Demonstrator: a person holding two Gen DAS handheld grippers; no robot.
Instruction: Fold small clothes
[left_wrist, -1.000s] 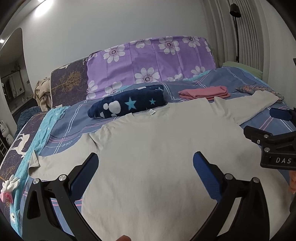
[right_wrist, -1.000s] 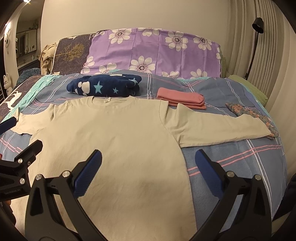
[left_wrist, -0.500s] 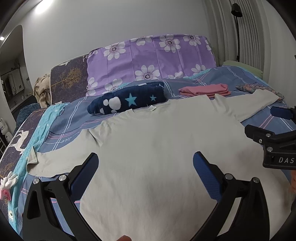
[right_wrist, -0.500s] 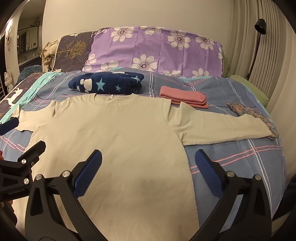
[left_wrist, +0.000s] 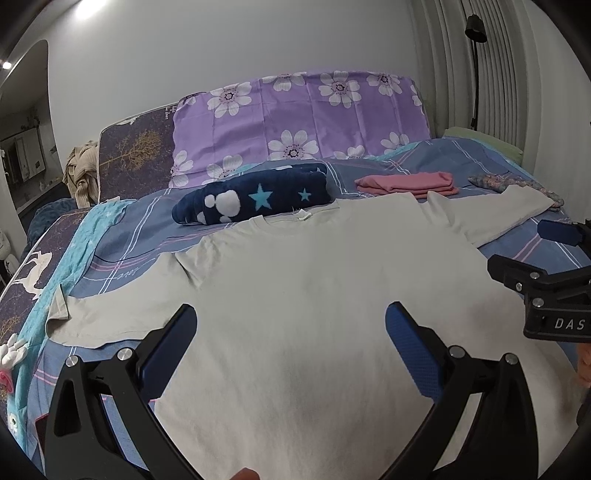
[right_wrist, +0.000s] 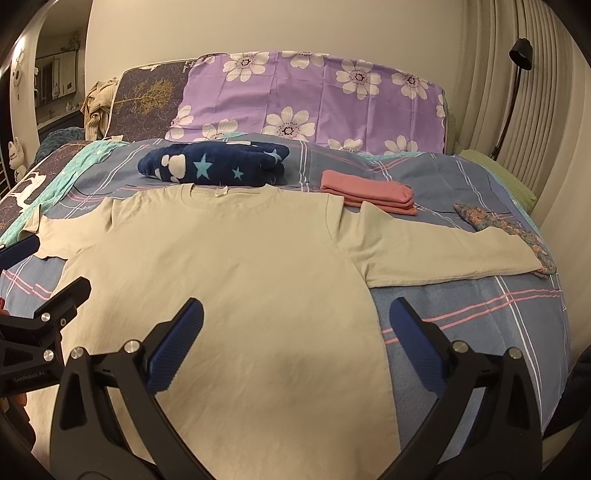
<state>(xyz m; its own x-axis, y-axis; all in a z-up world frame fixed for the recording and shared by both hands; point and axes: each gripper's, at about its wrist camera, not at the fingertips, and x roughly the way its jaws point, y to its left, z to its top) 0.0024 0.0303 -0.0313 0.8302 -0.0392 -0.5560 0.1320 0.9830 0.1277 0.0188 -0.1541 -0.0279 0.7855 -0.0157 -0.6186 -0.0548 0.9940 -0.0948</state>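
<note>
A beige long-sleeved shirt (left_wrist: 314, 295) lies spread flat on the bed, collar toward the far side, both sleeves stretched out; it also shows in the right wrist view (right_wrist: 229, 266). My left gripper (left_wrist: 290, 332) is open and empty, hovering over the shirt's lower left body. My right gripper (right_wrist: 295, 332) is open and empty over the shirt's lower right edge. Each gripper shows at the edge of the other's view, the right one in the left wrist view (left_wrist: 546, 280) and the left one in the right wrist view (right_wrist: 33, 317).
A folded pink garment (right_wrist: 367, 192) and a navy star-patterned blanket (right_wrist: 214, 168) lie beyond the shirt. A floral cloth (right_wrist: 506, 229) sits by the right sleeve end. The bed has a blue plaid cover (right_wrist: 480, 317) and a purple flowered pillow (right_wrist: 310, 99).
Both grippers have drawn back and lowered slightly, so the shirt sits a little higher in both views. Both stay open. The shirt has not moved.
</note>
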